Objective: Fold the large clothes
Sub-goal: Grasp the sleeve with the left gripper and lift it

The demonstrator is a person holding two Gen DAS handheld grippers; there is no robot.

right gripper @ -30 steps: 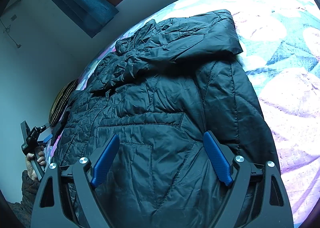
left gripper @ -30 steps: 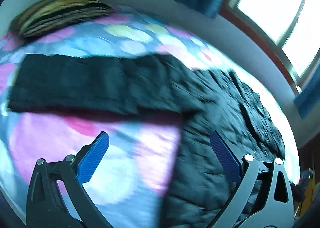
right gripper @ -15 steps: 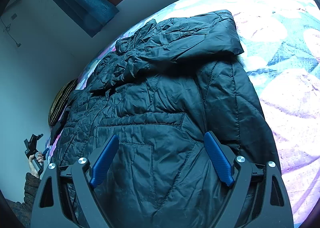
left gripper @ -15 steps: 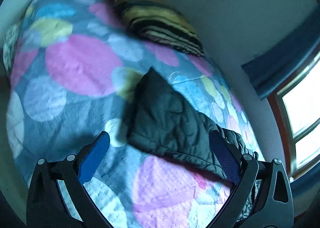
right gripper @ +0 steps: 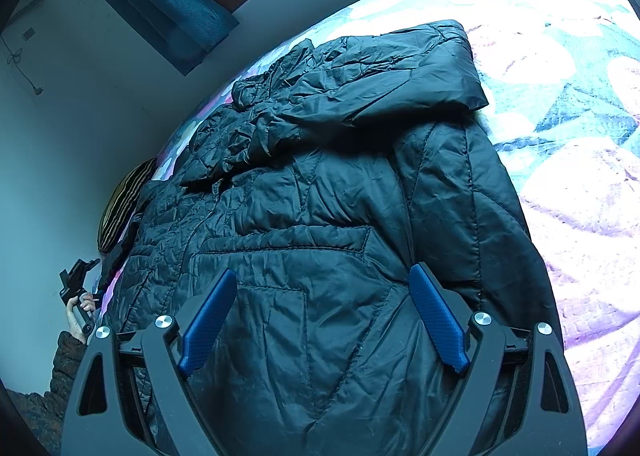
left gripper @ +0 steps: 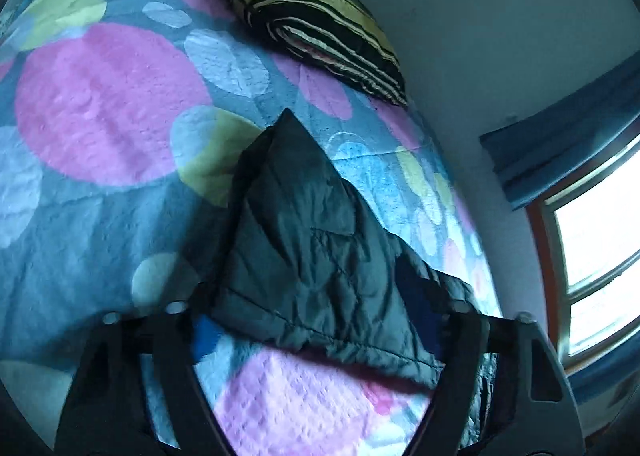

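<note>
The black puffer jacket (right gripper: 320, 224) lies spread on the bed (left gripper: 104, 104), one sleeve (left gripper: 304, 248) stretched toward the striped pillow (left gripper: 312, 16). The left claw (left gripper: 316, 324) is closing around that sleeve's edge, not yet pinching. The right claw (right gripper: 320, 320) hovers wide over the jacket body, holding nothing. Risk: slick, puffy fabric could squirt out if the bite is shallow, spoiling the fold.

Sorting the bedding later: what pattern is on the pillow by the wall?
The pillow has black and yellowish stripes, clearest in the left wrist view.
</note>
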